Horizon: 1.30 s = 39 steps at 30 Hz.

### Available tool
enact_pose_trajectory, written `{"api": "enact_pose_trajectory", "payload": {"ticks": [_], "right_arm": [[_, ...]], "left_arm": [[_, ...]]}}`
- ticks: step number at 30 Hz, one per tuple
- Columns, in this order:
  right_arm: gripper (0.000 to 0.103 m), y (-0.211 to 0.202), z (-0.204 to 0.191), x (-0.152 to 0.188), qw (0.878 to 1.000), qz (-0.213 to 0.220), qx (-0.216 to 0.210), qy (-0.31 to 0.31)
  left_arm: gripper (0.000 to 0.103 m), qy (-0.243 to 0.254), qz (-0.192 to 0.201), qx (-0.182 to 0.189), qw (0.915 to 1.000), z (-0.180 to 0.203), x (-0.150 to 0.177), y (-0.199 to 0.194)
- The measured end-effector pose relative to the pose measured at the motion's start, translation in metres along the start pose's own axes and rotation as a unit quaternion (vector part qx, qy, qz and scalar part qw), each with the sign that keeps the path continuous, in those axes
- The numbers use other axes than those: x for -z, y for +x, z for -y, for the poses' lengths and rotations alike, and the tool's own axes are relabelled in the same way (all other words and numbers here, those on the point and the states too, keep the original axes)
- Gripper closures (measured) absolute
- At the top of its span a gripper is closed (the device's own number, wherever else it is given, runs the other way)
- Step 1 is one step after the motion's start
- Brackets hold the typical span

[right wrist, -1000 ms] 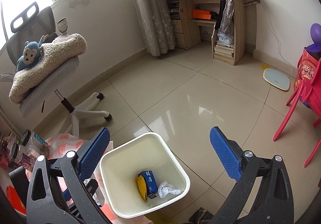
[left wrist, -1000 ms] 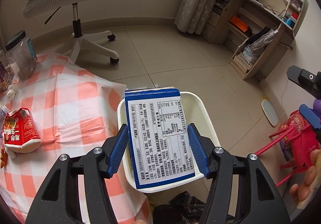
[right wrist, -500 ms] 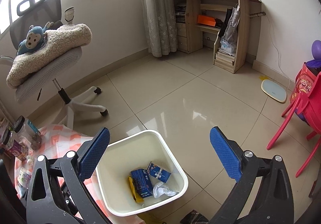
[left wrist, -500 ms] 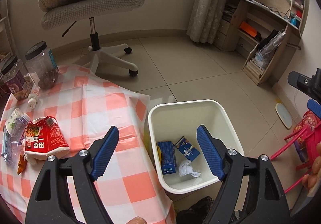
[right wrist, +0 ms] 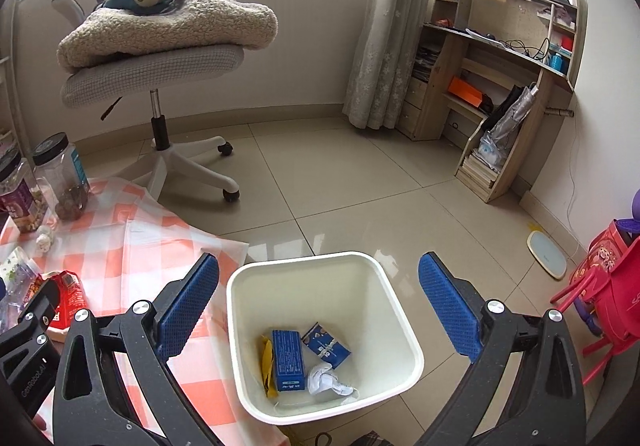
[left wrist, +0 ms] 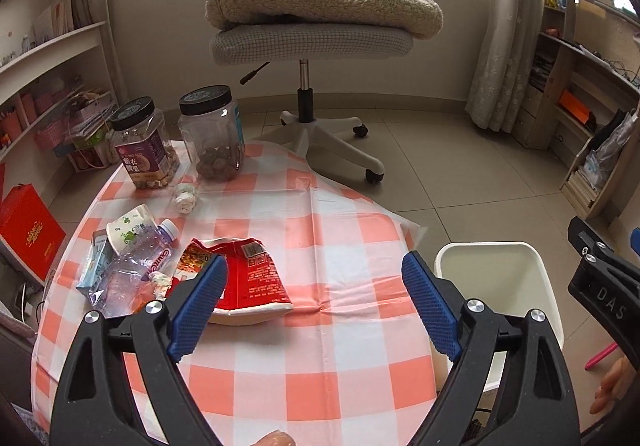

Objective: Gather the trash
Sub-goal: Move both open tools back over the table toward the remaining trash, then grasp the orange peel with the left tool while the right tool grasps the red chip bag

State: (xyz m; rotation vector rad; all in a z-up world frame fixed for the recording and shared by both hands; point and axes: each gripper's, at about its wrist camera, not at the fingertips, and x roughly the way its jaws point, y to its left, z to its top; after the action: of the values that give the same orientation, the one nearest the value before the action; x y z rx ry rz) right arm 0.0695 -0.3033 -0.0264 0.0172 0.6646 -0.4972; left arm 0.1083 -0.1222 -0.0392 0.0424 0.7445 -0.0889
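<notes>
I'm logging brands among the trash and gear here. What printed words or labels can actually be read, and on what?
"DAS": on the right gripper body, seen from the left wrist view.
"GenRobot.AI": on the left gripper body, seen from the right wrist view.
"Gante...": partly readable on the crushed plastic bottle.
Red snack bag, purple-label jar, red box, blue cartons in the bin: print too small to read.

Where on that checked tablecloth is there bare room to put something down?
The checked cloth is bare from the red crushed carton across to the edge by the white bin, and along the near side. The far-left corner is crowded: two jars, a plastic bottle and wrappers.
</notes>
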Motion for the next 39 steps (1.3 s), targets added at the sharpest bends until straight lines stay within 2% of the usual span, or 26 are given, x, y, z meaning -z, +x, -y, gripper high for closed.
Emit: {"api": "enact_pose_trajectory", "payload": {"ticks": [10, 18, 23, 25, 27, 30, 32, 36, 39], "right_arm": [[0.007, -0.01, -0.074, 0.006, 0.998, -0.014, -0.054, -0.033], [0.007, -0.005, -0.115, 0.011, 0.994, -0.049, -0.093, -0.041], [0.007, 0.0, -0.138, 0.014, 0.989, -0.078, -0.118, -0.044], [0.007, 0.002, -0.146, 0.016, 0.988, -0.084, -0.122, -0.05], [0.007, 0.005, -0.155, 0.017, 0.986, -0.092, -0.128, -0.056], [0.007, 0.013, -0.166, 0.019, 0.982, -0.115, -0.143, -0.053], [0.007, 0.019, -0.17, 0.022, 0.978, -0.132, -0.154, -0.044], [0.007, 0.025, -0.179, 0.024, 0.974, -0.152, -0.167, -0.034], [0.007, 0.03, -0.186, 0.027, 0.973, -0.16, -0.165, -0.039]], "left_arm": [[0.017, -0.036, -0.027, -0.053, 0.9976, -0.065, 0.0, 0.004], [0.017, -0.072, -0.101, -0.098, 0.9874, -0.133, 0.006, 0.041], [0.017, -0.029, -0.121, -0.16, 0.9792, -0.172, 0.008, 0.072], [0.017, -0.017, -0.152, -0.169, 0.9737, -0.189, 0.011, 0.086], [0.017, -0.032, -0.19, -0.138, 0.9715, -0.207, 0.015, 0.093], [0.018, -0.055, -0.261, -0.041, 0.963, -0.221, 0.028, 0.103], [0.024, -0.05, -0.288, -0.002, 0.9565, -0.22, 0.038, 0.107], [0.027, -0.017, -0.298, -0.002, 0.9545, -0.213, 0.051, 0.118], [0.035, -0.012, -0.311, 0.003, 0.9505, -0.21, 0.06, 0.133]]}}
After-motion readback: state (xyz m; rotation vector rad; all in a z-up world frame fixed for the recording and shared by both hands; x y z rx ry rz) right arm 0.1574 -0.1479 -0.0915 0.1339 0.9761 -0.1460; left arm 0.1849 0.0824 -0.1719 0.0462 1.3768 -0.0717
